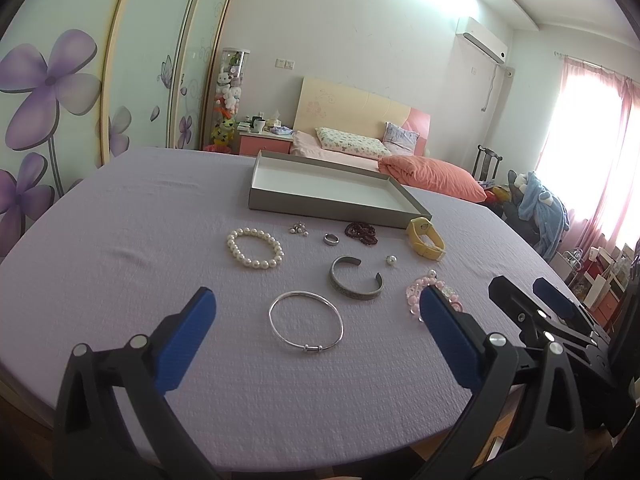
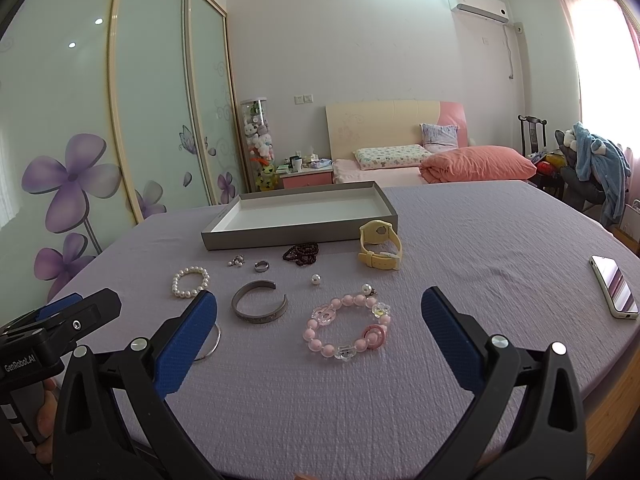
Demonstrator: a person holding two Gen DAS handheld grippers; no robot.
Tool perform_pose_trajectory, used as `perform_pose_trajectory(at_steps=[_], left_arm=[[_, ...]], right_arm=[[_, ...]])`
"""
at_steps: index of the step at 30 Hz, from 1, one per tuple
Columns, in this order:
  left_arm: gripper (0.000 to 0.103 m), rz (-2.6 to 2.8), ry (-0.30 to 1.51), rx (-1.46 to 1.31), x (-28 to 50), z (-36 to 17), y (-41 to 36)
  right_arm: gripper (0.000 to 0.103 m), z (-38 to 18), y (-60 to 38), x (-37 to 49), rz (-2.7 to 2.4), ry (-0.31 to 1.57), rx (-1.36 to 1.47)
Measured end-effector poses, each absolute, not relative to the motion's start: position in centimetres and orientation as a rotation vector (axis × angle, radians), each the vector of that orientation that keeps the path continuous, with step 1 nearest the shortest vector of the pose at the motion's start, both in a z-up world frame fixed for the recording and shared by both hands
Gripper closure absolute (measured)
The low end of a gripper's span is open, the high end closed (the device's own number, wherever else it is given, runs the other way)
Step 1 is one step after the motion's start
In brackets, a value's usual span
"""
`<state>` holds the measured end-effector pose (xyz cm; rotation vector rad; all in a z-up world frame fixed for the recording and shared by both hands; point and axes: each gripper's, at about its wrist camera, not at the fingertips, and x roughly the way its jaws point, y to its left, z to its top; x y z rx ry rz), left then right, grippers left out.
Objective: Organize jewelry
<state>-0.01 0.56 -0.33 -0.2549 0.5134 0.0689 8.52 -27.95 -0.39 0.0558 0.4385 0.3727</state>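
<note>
A: What is seen of the surface and the room?

B: A table (image 2: 460,232) draped in a lilac cloth is shown, with a bed (image 2: 420,160) and a flowered wardrobe (image 2: 132,112) behind it. A grey tray (image 2: 280,236) is set at twelve o'clock. Before it the jewelry is scattered: a yellow watch (image 2: 378,246), a pink bead bracelet (image 2: 347,330), a grey cuff (image 1: 355,283), a silver bangle (image 1: 306,322), a pearl bracelet (image 1: 255,249), dark beads (image 1: 362,232), a ring (image 1: 331,239). A phone (image 2: 614,286) is laid at three o'clock.

A: And the claws?

B: The left gripper (image 1: 316,348) is held low over the bangle, fingers spread wide, nothing grasped. The right gripper (image 2: 320,348) is likewise held agape above the pink bracelet.
</note>
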Motion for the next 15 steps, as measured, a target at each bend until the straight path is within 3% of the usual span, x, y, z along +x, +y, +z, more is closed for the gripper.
perform_pose_trajectory(at_steps=[15], left_arm=[[0.002,0.07,0.515,-0.257,0.01,-0.41,0.59]], right_arm=[[0.001,-0.88,-27.65,8.5,0.373,0.443,0.061]])
